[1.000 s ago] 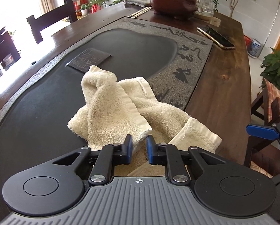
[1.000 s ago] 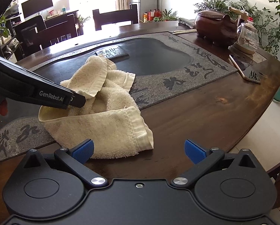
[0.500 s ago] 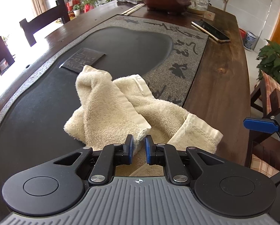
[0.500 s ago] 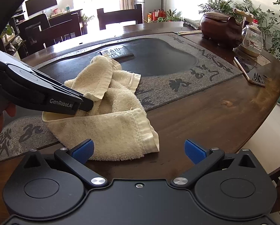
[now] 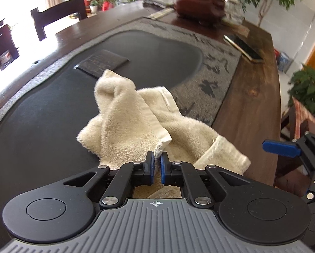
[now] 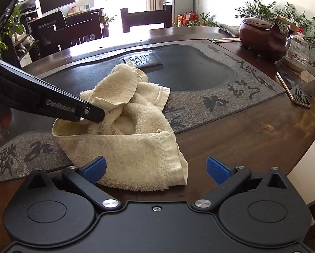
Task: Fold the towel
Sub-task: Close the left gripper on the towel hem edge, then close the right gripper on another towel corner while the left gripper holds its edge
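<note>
One cream towel [image 5: 140, 126] lies crumpled on the counter [image 5: 248, 113], half on a grey stone tray [image 5: 210, 67] with dark brush characters and half on the bare wood. Its hemmed corner sits at six o'clock in the left wrist view, pinched by the left gripper [image 5: 156, 164], whose blue-padded jaws have just been closing and now stand pressed on the cloth. From the right wrist view that same gripper reaches in from nine o'clock, its black arm printed "GenRobot.AI". The right gripper [image 6: 155, 169] hangs at six o'clock over the towel's near edge, jaws spread wide, one blue pad over the cloth and the other over bare wood. On the tray at twelve o'clock lies a dark plaque [image 6: 145, 60] with pale characters I cannot read. Toward two o'clock stand a brown pig-shaped pot [image 6: 263, 34], a glass jar [image 6: 296, 52] and a phone [image 6: 294, 90].
</note>
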A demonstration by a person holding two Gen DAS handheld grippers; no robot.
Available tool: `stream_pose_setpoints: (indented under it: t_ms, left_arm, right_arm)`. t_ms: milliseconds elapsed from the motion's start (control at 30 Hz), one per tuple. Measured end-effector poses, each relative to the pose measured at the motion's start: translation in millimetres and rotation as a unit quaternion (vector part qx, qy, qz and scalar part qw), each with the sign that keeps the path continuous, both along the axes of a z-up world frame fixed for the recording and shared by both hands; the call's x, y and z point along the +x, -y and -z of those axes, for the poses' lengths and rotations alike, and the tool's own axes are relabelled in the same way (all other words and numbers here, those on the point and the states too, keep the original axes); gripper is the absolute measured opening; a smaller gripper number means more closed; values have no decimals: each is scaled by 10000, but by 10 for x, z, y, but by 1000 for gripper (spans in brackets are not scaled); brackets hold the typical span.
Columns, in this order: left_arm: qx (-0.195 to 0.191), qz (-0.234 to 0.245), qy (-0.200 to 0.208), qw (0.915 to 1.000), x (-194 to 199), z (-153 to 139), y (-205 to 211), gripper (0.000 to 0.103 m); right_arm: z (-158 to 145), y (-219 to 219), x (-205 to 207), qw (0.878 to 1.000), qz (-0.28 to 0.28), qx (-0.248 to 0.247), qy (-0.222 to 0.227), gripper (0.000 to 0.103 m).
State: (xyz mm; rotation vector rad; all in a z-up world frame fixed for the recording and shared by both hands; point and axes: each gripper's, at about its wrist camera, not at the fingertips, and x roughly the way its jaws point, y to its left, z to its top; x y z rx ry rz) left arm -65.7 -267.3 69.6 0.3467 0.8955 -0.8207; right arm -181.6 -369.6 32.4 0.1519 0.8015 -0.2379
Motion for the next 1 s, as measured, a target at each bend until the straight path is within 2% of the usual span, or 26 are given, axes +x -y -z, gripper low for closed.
stream_pose_setpoints:
  t_ms: [133, 200, 333, 467, 667, 767, 833, 1000]
  left_arm:
    - [-238, -322, 126, 9991, 76, -131, -141, 6]
    - [-368, -507, 138, 9979, 138, -191, -227, 6]
    - [-489, -748, 129, 9959, 219, -245, -350, 6]
    - [-563, -992, 133, 9934, 278, -259, -494, 6]
    - [-597, -1306, 77, 9896, 366, -222, -705, 6]
    - [-586, -1435, 57, 9879, 400, -197, -773, 6]
    - [-589, -1521, 28, 9866, 427, -176, -813, 6]
    - [-544, -1591, 22, 9858, 446, -137, -847, 6]
  right_arm:
    - [9, 36, 58, 10000, -46, -12, -17, 91]
    - [19, 45, 94, 9999, -104, 12, -20, 80]
    - [45, 58, 150, 9998, -179, 81, -6, 79]
    - [53, 63, 228, 9995, -316, 14, -16, 68]
    - [82, 91, 288, 9992, -401, 40, -69, 67]
    - [101, 96, 304, 9989, -443, 116, -135, 56]
    - [100, 84, 303, 9987, -472, 125, -145, 53]
    - [81, 65, 305, 9981, -558, 169, -173, 35]
